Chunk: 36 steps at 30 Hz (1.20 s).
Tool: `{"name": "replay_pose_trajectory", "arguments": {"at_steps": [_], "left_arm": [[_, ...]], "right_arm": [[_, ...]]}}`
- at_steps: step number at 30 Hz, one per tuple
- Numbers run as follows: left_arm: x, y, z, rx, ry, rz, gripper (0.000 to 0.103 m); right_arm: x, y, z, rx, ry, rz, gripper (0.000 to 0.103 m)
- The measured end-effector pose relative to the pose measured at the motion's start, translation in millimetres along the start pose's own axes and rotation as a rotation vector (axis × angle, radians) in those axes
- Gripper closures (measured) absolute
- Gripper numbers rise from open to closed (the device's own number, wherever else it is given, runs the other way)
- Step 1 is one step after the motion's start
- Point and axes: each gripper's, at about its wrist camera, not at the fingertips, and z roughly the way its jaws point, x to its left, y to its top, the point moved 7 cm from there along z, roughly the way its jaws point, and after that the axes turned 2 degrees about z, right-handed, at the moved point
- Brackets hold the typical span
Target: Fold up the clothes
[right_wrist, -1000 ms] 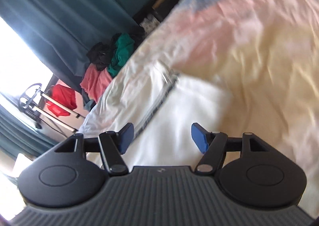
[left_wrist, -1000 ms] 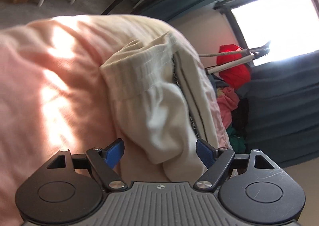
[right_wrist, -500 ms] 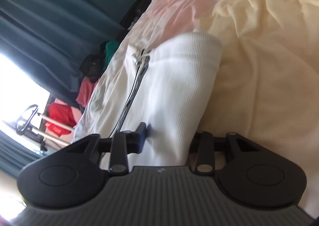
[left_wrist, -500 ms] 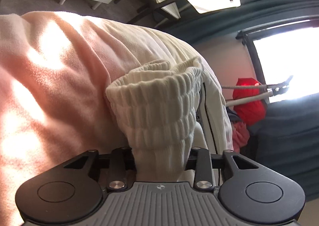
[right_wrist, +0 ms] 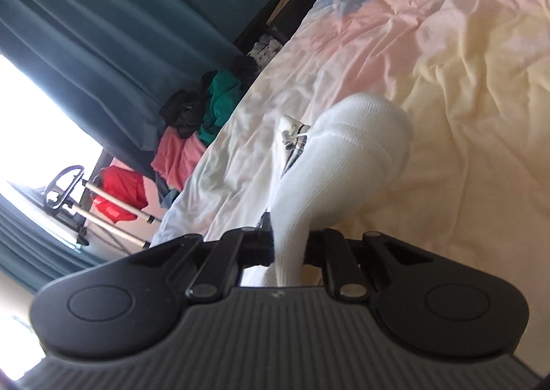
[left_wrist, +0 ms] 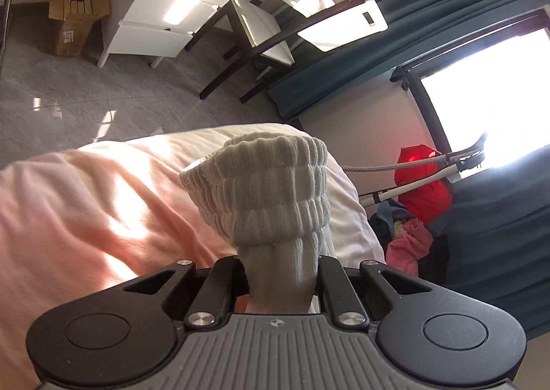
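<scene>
Gripping both ribbed ends of a white garment above the bed

Reading any writing: the cardboard box (left_wrist: 74,13) by the far wall has a label, too small to read; a tag near the bed's (right_wrist: 464,87) head in the right wrist view is also illegible.

Garment (left_wrist: 271,204): white/cream knit w/ ribbed cuff-like ends, bunched in rings. In the right wrist view the garment (right_wrist: 330,166) has a dark zip line and a metal pull beside the ribbed part. It's raised off the bed at both gripped ends; the rest trails down onto the sheet, which is pink, yellow and blue in patches.

Left tool (left_wrist: 280,273): fingers together, clamped on a ribbed end, fabric squeezed narrow between them. Right tool (right_wrist: 287,247): likewise clamped on the other ribbed end.

Vs 1 s ago: both tools were apart then, blue pads showing, garment lying flat on the bed. Half a sec ago they'd closed on it. Now the left view tips up, showing more floor, white drawers (left_wrist: 165,12) and chair (left_wrist: 261,36) beyond the bed; ribbed ends are pulled higher.

Beside the bed: clothes pile (right_wrist: 199,129), red bag (right_wrist: 118,190), teal curtains (right_wrist: 120,12).
</scene>
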Motion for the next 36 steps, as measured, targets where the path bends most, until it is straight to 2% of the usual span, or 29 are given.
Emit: {"name": "replay_pose_trajectory", "arguments": {"at_steps": [5,8,10,13,16,18,23,26,28,29,30,34,36], "left_arm": [[60.3,34.4,-77.2,-0.011,0.033,-0.007,0.092],[101.2,48.2,-115.9,-0.003,0.045,-0.033,0.092],[124.9,51.6,-128.8,0.004,0.061,-0.015,0.092],[152.2,44.7,-122.8,0.050,0.080,0.005,0.091],[171.1,33.0,-110.9,0.057,0.136,0.016,0.089],[178.5,26.2,-105.8,0.062,0.150,0.036,0.087],[181.0,13.2,-105.6,0.079,0.142,0.117,0.080],[182.6,1.7,-111.5,0.112,0.148,0.167,0.065],[183.8,-5.8,-118.1,0.136,0.153,0.201,0.061],[184.1,-9.1,-122.6,0.142,0.158,0.217,0.053],[183.1,-10.8,-129.8,0.129,0.177,0.237,0.045],[167.3,-15.8,-160.9,0.076,0.219,0.339,0.034],[150.7,-16.1,-173.1,0.035,0.223,0.408,0.025]], "right_arm": [[10.8,-42.7,-41.0,0.082,0.043,0.036,0.091],[9.5,-70.1,-57.2,0.138,0.042,0.086,0.091],[3.6,-85.7,-63.4,0.158,0.014,0.110,0.091],[-10.6,-101.0,-65.6,0.168,-0.036,0.141,0.091],[-29.4,-105.9,-58.7,0.205,-0.072,0.157,0.091],[-34.3,-107.4,-57.1,0.214,-0.070,0.178,0.091],[-22.3,-104.6,-61.4,0.186,-0.041,0.100,0.091],[-29.9,-105.0,-62.2,0.196,-0.049,0.131,0.091],[-32.6,-104.9,-63.2,0.201,-0.045,0.139,0.091],[-33.2,-104.7,-63.9,0.202,-0.042,0.140,0.091],[-33.4,-104.8,-64.2,0.204,-0.041,0.139,0.091],[-31.0,-105.7,-65.4,0.197,-0.040,0.129,0.091],[-29.6,-105.9,-65.6,0.189,-0.040,0.126,0.091]]}}
